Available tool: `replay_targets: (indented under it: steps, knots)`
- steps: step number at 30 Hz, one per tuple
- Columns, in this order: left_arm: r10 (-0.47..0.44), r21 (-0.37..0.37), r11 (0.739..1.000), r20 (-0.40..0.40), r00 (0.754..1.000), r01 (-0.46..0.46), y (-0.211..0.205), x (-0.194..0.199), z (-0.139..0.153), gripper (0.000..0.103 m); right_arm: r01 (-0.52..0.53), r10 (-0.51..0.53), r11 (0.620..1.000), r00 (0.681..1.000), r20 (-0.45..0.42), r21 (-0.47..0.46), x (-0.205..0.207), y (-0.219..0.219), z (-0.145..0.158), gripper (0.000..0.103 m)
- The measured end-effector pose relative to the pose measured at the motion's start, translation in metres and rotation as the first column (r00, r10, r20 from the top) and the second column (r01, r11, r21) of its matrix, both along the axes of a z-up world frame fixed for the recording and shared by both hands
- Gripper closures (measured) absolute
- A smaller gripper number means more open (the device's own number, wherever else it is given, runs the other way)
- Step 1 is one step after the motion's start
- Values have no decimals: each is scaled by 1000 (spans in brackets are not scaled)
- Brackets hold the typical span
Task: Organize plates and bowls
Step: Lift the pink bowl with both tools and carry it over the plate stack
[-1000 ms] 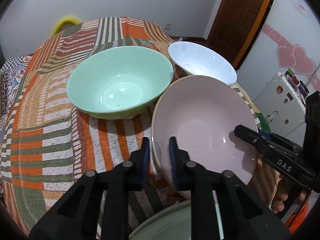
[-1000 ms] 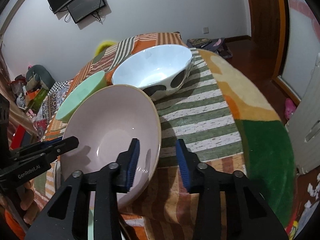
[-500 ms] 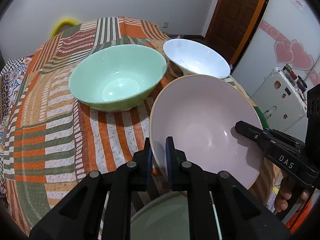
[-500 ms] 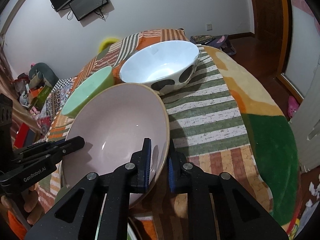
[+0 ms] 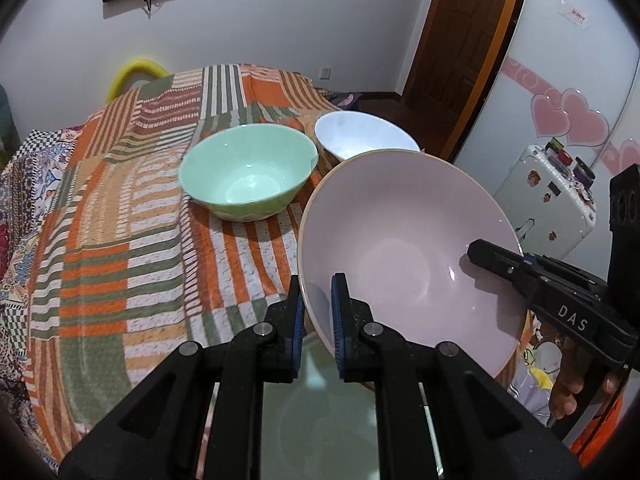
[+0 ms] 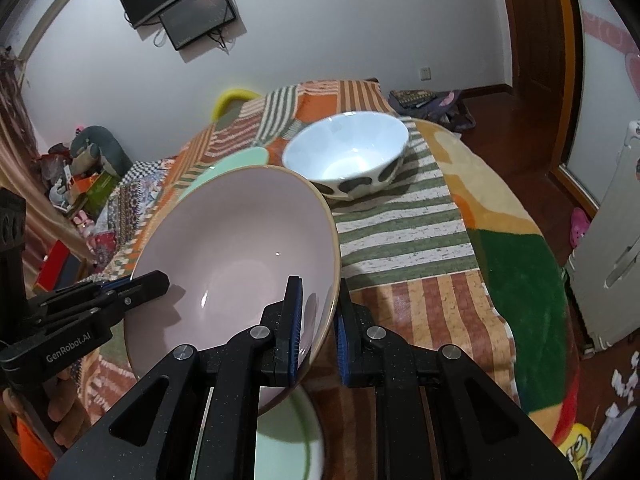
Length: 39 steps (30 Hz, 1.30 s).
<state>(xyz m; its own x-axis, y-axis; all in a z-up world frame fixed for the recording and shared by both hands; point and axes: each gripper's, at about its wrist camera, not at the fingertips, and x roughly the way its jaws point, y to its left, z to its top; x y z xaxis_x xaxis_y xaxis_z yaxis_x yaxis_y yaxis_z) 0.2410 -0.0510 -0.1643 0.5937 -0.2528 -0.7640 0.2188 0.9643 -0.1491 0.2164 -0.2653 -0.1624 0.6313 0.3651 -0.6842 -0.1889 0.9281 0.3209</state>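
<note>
A large pink bowl [image 5: 404, 256] [image 6: 240, 248] is held in the air between both grippers, tilted. My left gripper [image 5: 317, 316] is shut on its near-left rim. My right gripper [image 6: 318, 320] is shut on its opposite rim. A green bowl [image 5: 246, 178] [image 6: 236, 160] and a white bowl with dark spots [image 5: 362, 138] [image 6: 348, 160] stand on the striped cloth [image 5: 120, 220] behind it. A pale green plate [image 5: 320, 412] [image 6: 288, 440] lies right below the pink bowl, partly hidden by the grippers.
The cloth-covered table [image 6: 420, 240] drops off at the right. A small white fridge [image 5: 548, 196] stands right of the table. A wooden door [image 5: 460, 40] is at the back right. A yellow chair back [image 5: 136, 74] shows behind the table.
Both grippers closed on the pink bowl's rim and lifted it up off the green plate. The green and white bowls have not moved.
</note>
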Motion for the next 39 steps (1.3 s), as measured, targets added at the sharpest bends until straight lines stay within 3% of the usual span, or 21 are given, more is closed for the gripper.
replay_targets:
  steps: [11,20,39]
  knots:
    - [41,-19,999,65,997,-40,32,-57,35,91,-41,40,999,997,72,13,-25,24,25,90]
    - [115,-30,993,83,990,-113,72,-98,47,91,-108,107,994,990,88,8,-43,61,25,89]
    - [283,9,959,25,959,-283,157,-151,17,91,-290,291,957,956,38,-29,-65,152,5,88]
